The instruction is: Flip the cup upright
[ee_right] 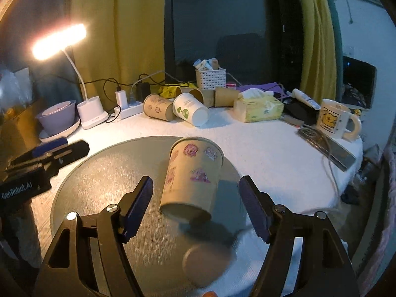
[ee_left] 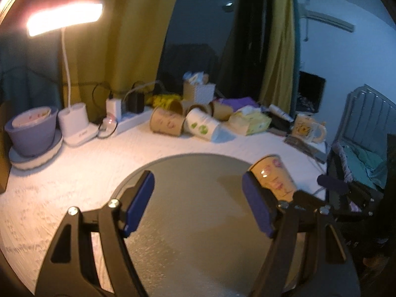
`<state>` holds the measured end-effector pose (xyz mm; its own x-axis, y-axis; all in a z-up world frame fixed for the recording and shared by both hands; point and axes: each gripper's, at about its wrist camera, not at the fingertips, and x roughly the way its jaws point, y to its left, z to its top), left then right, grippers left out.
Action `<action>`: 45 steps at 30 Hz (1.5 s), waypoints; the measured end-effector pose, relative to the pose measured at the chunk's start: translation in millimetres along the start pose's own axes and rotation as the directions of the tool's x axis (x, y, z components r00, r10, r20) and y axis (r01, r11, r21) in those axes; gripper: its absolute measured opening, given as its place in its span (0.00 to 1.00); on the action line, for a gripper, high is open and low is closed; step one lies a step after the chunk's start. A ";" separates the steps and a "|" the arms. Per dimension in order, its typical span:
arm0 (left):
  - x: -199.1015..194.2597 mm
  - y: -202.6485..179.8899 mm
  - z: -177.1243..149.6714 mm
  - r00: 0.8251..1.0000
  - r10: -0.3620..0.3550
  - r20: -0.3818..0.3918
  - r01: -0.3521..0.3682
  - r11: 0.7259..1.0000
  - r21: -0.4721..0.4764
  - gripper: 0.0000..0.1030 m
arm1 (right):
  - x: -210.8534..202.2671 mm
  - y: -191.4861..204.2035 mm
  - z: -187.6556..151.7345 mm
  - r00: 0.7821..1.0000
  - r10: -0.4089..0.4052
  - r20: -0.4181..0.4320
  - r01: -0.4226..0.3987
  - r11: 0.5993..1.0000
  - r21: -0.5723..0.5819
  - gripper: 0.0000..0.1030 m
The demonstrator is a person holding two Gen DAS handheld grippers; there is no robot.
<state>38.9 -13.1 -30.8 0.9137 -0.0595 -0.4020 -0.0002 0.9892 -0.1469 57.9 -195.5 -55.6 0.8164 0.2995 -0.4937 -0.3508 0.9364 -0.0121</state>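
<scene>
A tan paper cup [ee_right: 191,178] with pink cartoon prints is tilted over the round grey mat [ee_right: 99,173], base toward the camera and mouth pointing away. It sits between the open fingers of my right gripper [ee_right: 195,205]; I cannot tell whether the fingers touch it. In the left wrist view the same cup [ee_left: 273,177] shows just behind the right finger. My left gripper [ee_left: 198,205] is open and empty over the mat [ee_left: 193,198]. It also shows at the left edge of the right wrist view [ee_right: 49,153].
At the back lie several paper cups [ee_right: 173,109], a white basket [ee_right: 210,79], a tissue pack [ee_right: 258,107] and a power strip [ee_right: 128,110]. A lamp base [ee_right: 91,115] and purple bowl [ee_right: 57,117] stand left. A yellow-print mug [ee_right: 336,122] stands right, by the table edge.
</scene>
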 end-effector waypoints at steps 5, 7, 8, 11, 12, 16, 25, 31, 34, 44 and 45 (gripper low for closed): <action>-19.3 -13.3 1.5 0.996 -0.050 0.076 0.047 0.998 0.048 0.72 | -19.5 -6.6 -5.9 1.000 -0.021 0.008 0.021 0.999 0.029 0.73; -24.3 -17.9 1.5 0.994 -0.065 0.092 0.060 0.996 0.060 0.73 | -26.8 -9.2 -6.2 0.999 -0.029 0.018 0.029 0.999 0.040 0.73; -26.4 -19.7 1.3 0.993 -0.073 0.097 0.067 0.996 0.065 0.73 | -30.4 -9.9 -6.2 0.999 -0.038 0.025 0.037 0.998 0.043 0.73; -29.4 -23.6 1.0 0.991 -0.085 0.103 0.077 0.994 0.076 0.73 | -39.2 -11.9 -5.3 0.998 -0.053 0.043 0.051 0.998 0.048 0.73; -30.2 -24.4 1.1 0.991 -0.089 0.104 0.081 0.994 0.079 0.73 | -41.5 -12.5 -4.9 0.997 -0.054 0.047 0.051 0.997 0.049 0.73; -32.2 -27.5 0.7 0.990 -0.094 0.108 0.085 0.993 0.083 0.73 | -47.9 -11.9 -2.3 0.996 -0.060 0.066 0.057 0.997 0.045 0.73; -27.1 -30.1 -2.0 0.993 -0.084 0.081 0.077 0.993 0.085 0.73 | 2.9 -44.3 23.9 0.995 0.050 -0.087 -0.042 0.995 0.092 0.73; -4.8 -18.4 -4.7 0.998 -0.065 -0.015 0.066 0.997 0.035 0.73 | 66.2 -96.9 46.9 0.926 0.192 -0.324 -0.102 0.956 0.277 0.73; 0.7 -11.2 -6.1 0.997 -0.061 -0.043 0.061 0.998 0.002 0.73 | 89.8 -99.1 53.0 0.864 0.259 -0.433 -0.125 0.942 0.313 0.73; 11.5 3.7 -8.4 0.995 0.002 -0.095 -0.007 0.999 -0.047 0.73 | 102.4 -59.3 80.4 0.879 0.271 -0.393 -0.205 0.958 0.203 0.67; 11.4 4.9 -8.5 0.995 0.015 -0.094 -0.020 0.999 -0.049 0.73 | 99.5 -48.9 85.3 0.896 0.272 -0.350 -0.223 0.959 0.176 0.66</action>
<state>45.8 -10.1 -43.8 0.8714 -0.0571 -0.4872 -0.0381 0.9823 -0.1834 195.4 -195.8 -30.0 0.4759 0.4593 -0.7501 -0.4377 0.8634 0.2510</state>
